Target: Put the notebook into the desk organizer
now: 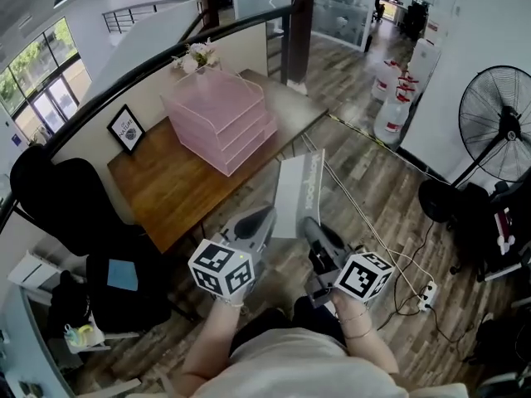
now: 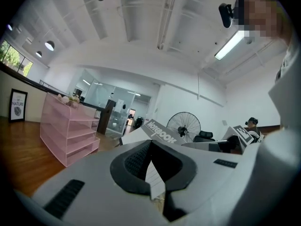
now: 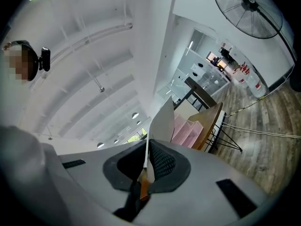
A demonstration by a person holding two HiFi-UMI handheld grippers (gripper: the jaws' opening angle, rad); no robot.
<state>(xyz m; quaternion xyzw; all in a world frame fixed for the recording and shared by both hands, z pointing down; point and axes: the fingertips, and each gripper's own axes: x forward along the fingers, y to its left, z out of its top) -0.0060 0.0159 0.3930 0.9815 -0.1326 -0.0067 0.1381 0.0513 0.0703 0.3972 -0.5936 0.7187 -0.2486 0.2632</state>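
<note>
Jaws of the left gripper (image 1: 264, 218) are pressed together on a thin pale edge of the notebook (image 1: 299, 191). In the left gripper view that sheet runs down between the dark ribbed pads (image 2: 136, 161) with no gap showing. The right gripper (image 1: 309, 225) is clamped on the notebook too, and its own view shows a thin white edge pinched between its pads (image 3: 162, 161). In the head view both grippers sit side by side at the lower middle of the frame, each with its marker cube toward the person. The grey notebook rises from between them, standing on edge in the air with lettering running up its spine. It hangs over the wood-plank floor (image 1: 373, 181), just off the right edge of the wooden desk (image 1: 170, 185) that fills the centre left of the frame. The pink desk organizer (image 1: 222, 116), a stack of open trays, stands on the desk's far end, well apart from the notebook. A small framed picture (image 1: 126, 128) leans at the desk's left end, and pale flowers (image 1: 197, 54) sit behind the organizer. A black office chair (image 1: 66, 206) stands at the left edge of the frame. A standing fan (image 1: 502, 127) is at the right edge, and several water jugs (image 1: 392, 98) cluster at the upper right.
</note>
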